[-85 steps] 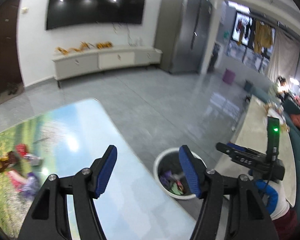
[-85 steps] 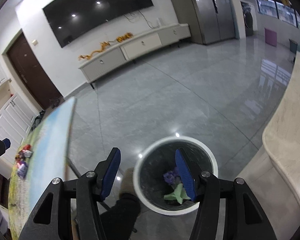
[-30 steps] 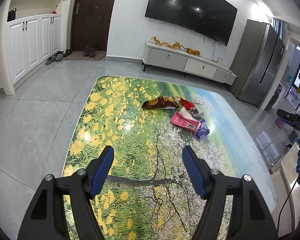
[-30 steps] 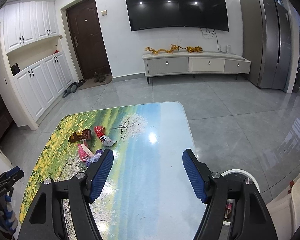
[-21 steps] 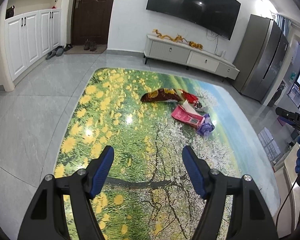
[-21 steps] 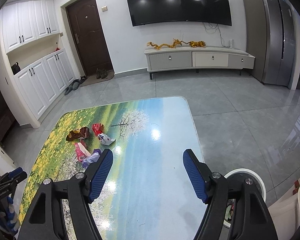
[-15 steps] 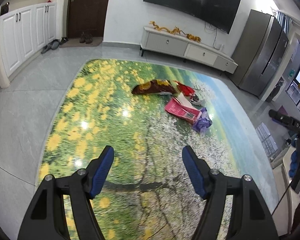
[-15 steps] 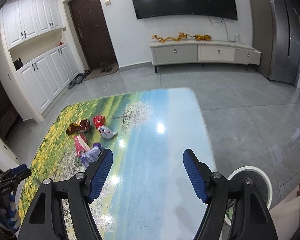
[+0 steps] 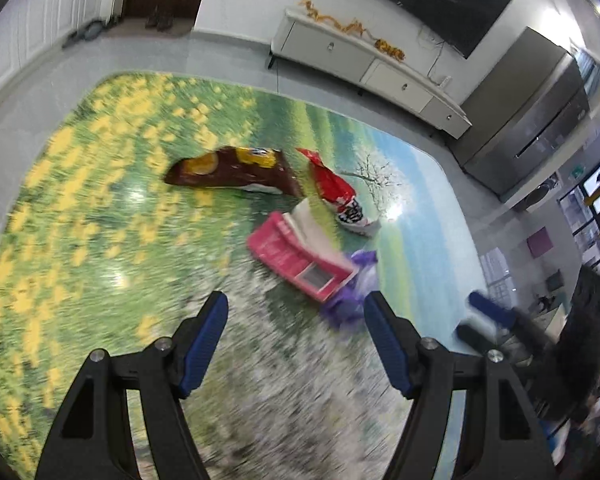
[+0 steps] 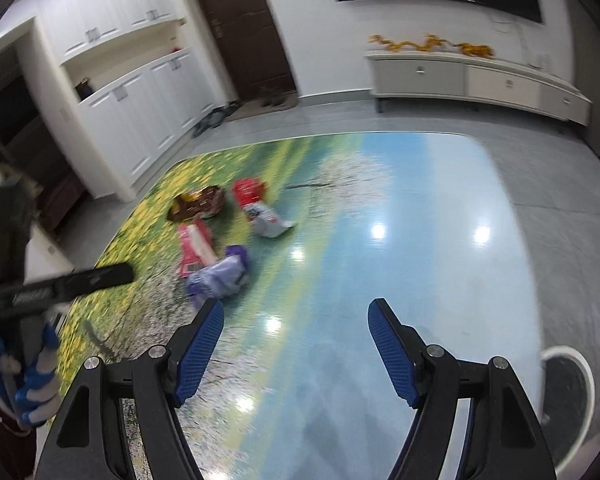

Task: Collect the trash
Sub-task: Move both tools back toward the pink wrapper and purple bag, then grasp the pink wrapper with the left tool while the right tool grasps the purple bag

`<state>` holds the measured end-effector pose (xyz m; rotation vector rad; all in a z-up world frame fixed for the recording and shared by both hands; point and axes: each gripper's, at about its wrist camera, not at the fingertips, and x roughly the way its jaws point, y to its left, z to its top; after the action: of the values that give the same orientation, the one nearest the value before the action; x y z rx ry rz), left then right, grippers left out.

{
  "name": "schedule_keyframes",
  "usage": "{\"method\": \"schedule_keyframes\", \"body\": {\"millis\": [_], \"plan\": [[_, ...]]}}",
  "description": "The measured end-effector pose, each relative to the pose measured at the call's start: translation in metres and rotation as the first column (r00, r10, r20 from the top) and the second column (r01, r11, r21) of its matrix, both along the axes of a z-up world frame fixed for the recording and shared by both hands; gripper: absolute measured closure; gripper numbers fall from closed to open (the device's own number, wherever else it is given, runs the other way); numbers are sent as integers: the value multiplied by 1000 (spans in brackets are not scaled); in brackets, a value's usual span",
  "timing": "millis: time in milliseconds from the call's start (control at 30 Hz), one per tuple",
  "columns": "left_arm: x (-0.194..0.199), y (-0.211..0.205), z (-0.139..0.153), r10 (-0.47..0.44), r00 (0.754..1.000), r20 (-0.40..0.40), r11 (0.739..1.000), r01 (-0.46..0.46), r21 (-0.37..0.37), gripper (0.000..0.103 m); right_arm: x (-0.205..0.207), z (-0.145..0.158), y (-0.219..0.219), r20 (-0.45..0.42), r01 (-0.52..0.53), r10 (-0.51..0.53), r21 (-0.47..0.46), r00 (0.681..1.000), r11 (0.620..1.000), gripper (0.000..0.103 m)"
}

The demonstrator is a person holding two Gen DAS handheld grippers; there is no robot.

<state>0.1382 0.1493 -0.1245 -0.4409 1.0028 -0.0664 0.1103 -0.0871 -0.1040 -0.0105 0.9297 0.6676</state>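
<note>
Both grippers have swung away from the trash bin (image 10: 566, 380) beside the worktop (image 10: 420, 208) and closed in on the litter, so whatever went in is dealt with and, by my reading, a fresh pick is beginning. The left gripper (image 9: 296, 340) hangs with its jaws spread wide and empty, and the purple wrapper (image 9: 352, 292) lies just ahead of its right finger. The right gripper (image 10: 296, 344) is likewise wide open and holds nothing, the same purple wrapper (image 10: 220, 274) just beyond its left finger. The rest of the litter sits clustered around that wrapper: the pink packet (image 9: 300, 258) touches it on the far side, the red-and-white wrapper (image 9: 338, 196) lies a little beyond the packet, and the brown snack bag (image 9: 228, 170) lies farthest, near the yellow-flower part of the print. Nothing blocks the purple wrapper, though the pink packet presses against it and may drag along. With both grippers converging on one piece, they could get in each other's way. Motion blur hides finer detail.
</note>
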Motion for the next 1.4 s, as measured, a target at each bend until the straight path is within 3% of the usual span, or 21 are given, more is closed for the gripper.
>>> {"method": "schedule_keyframes", "body": {"millis": [267, 400, 500, 767, 833, 967, 1033, 1400], "plan": [[47, -7, -19, 47, 991, -125, 998, -51, -30, 34, 9, -20, 41, -20, -139, 139, 17, 990, 990, 25], [60, -10, -27, 77, 984, -164, 997, -79, -6, 36, 12, -27, 56, -32, -172, 173, 35, 984, 984, 25], [63, -14, -27, 81, 983, -163, 997, -79, 19, 38, 13, -32, 67, -35, -190, 192, 35, 981, 981, 25], [63, -9, -27, 98, 985, -145, 994, -91, 54, 63, 19, -37, 81, -33, -196, 196, 15, 980, 980, 25], [64, -7, -27, 98, 985, -140, 994, -91, 59, 67, 19, -37, 83, -29, -199, 199, 6, 980, 980, 30], [61, -9, -26, 96, 988, -123, 994, -88, 68, 71, 21, -38, 86, -24, -198, 198, -3, 980, 980, 39], [52, -3, -27, 97, 989, -115, 993, -89, 71, 72, 22, -38, 82, -30, -194, 194, 7, 981, 981, 48], [10, 5, -21, 104, 991, -83, 994, -100, 45, 73, 3, -34, 66, -34, -184, 185, 26, 982, 983, 52]]}}
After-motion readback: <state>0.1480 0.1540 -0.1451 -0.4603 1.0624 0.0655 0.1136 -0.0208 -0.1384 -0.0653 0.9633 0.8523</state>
